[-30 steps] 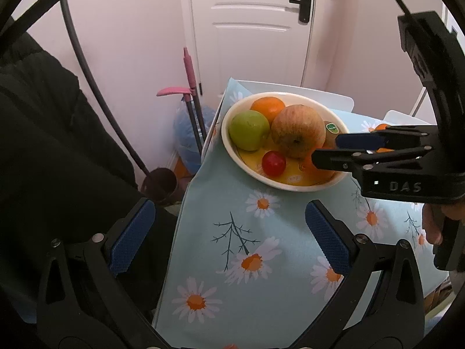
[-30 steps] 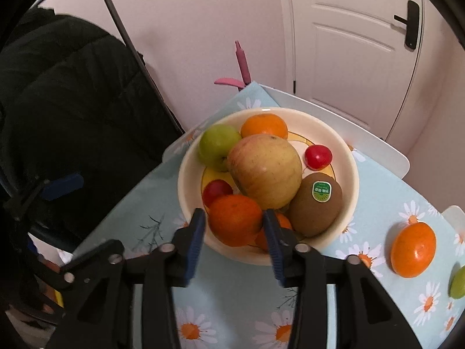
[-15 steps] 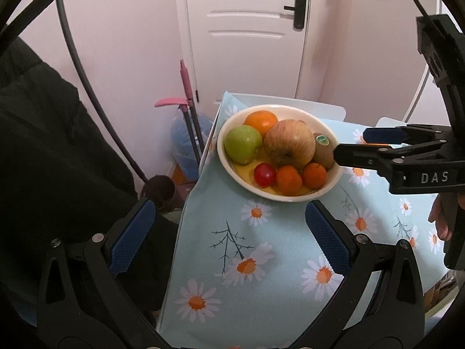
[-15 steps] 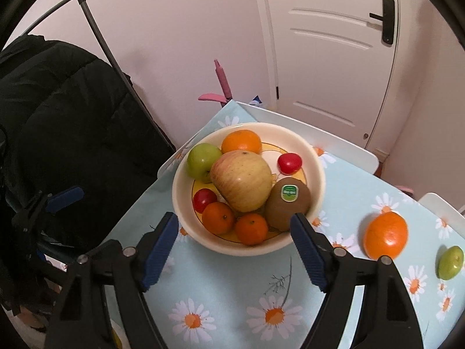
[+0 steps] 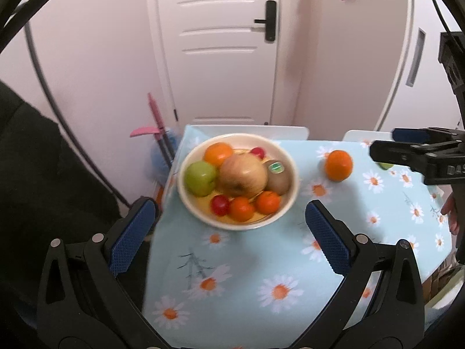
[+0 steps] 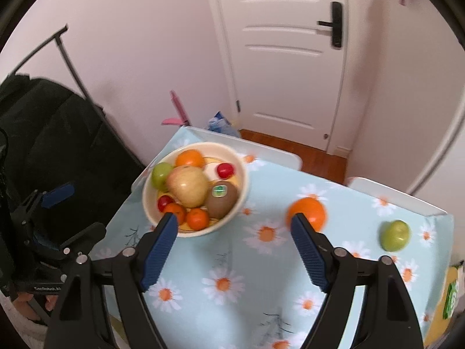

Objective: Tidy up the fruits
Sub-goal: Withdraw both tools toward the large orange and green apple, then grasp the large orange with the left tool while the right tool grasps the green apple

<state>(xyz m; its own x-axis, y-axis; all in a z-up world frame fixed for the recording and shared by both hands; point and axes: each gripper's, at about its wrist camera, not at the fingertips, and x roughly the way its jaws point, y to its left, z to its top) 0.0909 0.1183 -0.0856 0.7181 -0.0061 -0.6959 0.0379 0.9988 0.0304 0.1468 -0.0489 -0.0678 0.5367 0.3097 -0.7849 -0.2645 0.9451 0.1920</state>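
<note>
A: Where is everything sitting relative to the fruit bowl [image 6: 244, 187]?

B: The bowl is resting near the table's far left corner, holding a big apple [image 6: 187, 185], a kiwi [image 6: 222, 199], a green apple [image 6: 162, 173], an orange, two small mandarins [image 6: 197, 218] and two red cherry tomatoes. To the right of the bowl, a loose orange [image 6: 308, 210] is lying on the daisy tablecloth [image 6: 247, 276], and further right again a loose green fruit [image 6: 395, 235] is sitting near the table's right edge.

A: And the grippers?

B: The right gripper [image 6: 232, 240] is hanging above the cloth on the near side of the bowl, its jaws opening wide with nothing between them. The left gripper [image 5: 229, 240] is also spread and empty, hovering on the bowl's near side.

A: What is worrying you?

B: The bowl is looking crowded. I'm guessing another orange dropped on the pile could be rolling off the big apple and out over the rim. The bowl is also sitting close to the table's left edge, so a nudge from a finger could be pushing it toward the drop. The green fruit, so near the right edge, could be rolling off if clipped.

A: Any room for moving?

B: The cloth between the bowl and the loose orange is lying open, and the near side of the bowl is free too
</note>
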